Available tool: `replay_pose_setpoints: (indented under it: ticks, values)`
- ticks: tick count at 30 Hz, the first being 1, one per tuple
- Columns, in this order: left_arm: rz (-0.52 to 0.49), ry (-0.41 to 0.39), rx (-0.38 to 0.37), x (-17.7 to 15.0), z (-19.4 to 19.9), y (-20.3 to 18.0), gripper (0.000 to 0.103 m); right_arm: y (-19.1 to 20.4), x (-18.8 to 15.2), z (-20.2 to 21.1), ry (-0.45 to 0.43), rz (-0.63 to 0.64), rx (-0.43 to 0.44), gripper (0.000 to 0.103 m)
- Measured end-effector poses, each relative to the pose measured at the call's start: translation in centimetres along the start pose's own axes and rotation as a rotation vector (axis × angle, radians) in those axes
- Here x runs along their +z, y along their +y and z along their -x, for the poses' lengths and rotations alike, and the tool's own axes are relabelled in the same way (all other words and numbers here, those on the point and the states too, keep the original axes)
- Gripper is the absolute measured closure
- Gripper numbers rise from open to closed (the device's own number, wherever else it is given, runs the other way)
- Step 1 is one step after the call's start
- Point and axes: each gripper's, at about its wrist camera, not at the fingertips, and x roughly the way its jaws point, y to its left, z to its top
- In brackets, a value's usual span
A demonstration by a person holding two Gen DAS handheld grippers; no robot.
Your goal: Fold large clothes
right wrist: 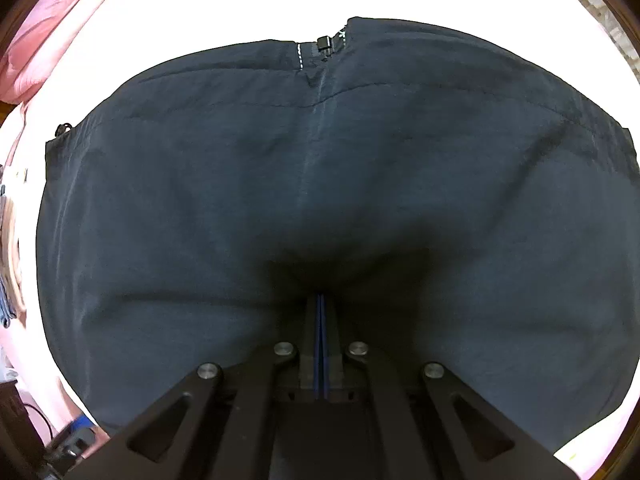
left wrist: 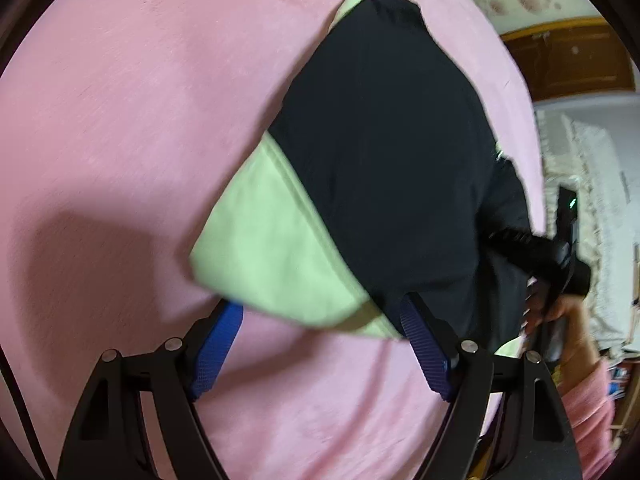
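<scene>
A large dark navy jacket (left wrist: 384, 152) with pale green panels (left wrist: 272, 256) lies on a pink bed cover (left wrist: 120, 120). My left gripper (left wrist: 320, 312) is open, its blue pads on either side of the near green corner, which lies over the tips. My right gripper (right wrist: 321, 298) is shut on the navy fabric (right wrist: 320, 184), which fills the right wrist view; a zipper pull (right wrist: 324, 45) shows at its far edge. The right gripper also shows in the left wrist view (left wrist: 560, 256), held by a hand at the jacket's right edge.
The pink cover spreads left of and in front of the jacket. A wooden cabinet (left wrist: 568, 60) and a white lace cloth (left wrist: 592, 184) lie beyond the bed's right edge. A pink pillow (right wrist: 56, 28) shows at the upper left in the right wrist view.
</scene>
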Motion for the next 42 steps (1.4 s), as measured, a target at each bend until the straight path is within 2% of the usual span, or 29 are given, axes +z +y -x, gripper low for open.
replay_pose_setpoints:
  ticks: [6, 10, 12, 14, 16, 17, 18, 20, 23, 25, 29, 32, 39, 42]
  values:
    - [0.101, 0.008, -0.123, 1.6, -1.3, 1.3, 0.023, 0.4, -0.8, -0.2, -0.024, -0.005, 0.004, 0.103]
    - [0.215, -0.027, -0.265, 2.2, -1.6, 2.8, 0.023, 0.4, -1.1, -0.2, -0.026, -0.006, 0.003, 0.103]
    - [0.258, -0.059, -0.311, 2.7, -1.8, 3.4, 0.027, 0.3, -1.2, -0.1, -0.018, -0.006, 0.008, 0.103]
    - [0.265, -0.094, -0.320, 3.1, -1.7, 3.5, 0.038, 0.0, -1.2, 0.2, -0.014, -0.007, 0.017, 0.103]
    - [0.211, -0.095, -0.279, 3.6, -2.0, 2.6, 0.044, -0.5, -1.0, 0.2, -0.013, -0.014, 0.031, 0.103]
    - [0.157, -0.080, -0.211, 4.0, -2.2, 1.7, 0.052, -0.7, -1.1, 0.2, -0.015, -0.024, 0.039, 0.103]
    - [0.123, -0.077, -0.162, 4.1, -2.3, 1.0, 0.056, -0.9, -1.0, 0.2, -0.016, -0.030, 0.044, 0.103]
    - [0.085, -0.092, -0.129, 4.2, -1.9, 0.1, 0.074, -1.2, -1.0, 0.3, -0.021, -0.044, 0.051, 0.103]
    - [0.066, -0.117, -0.094, 4.0, -1.3, -1.2, 0.080, -1.7, -1.2, 0.4, -0.038, -0.072, 0.060, 0.103]
    - [0.018, -0.172, -0.046, 3.5, -0.7, -2.8, 0.082, -1.9, -1.5, 0.5, -0.056, -0.084, 0.064, 0.103]
    - [-0.094, -0.335, 0.026, 1.4, 1.7, -7.0, 0.083, -2.6, -2.1, 0.6, -0.087, -0.097, 0.088, 0.103]
    - [-0.186, -0.366, 0.119, 0.6, 2.0, -11.0, 0.084, -3.5, -2.4, 0.3, -0.095, -0.117, 0.133, 0.103]
    - [-0.305, -0.441, 0.055, -1.7, 3.5, -18.5, 0.087, -7.6, -3.4, -0.2, -0.118, -0.156, 0.303, 0.103]
    - [-0.381, -0.457, 0.067, -3.5, 3.2, -23.0, 0.087, -9.7, -3.8, -0.6, -0.113, -0.172, 0.400, 0.103]
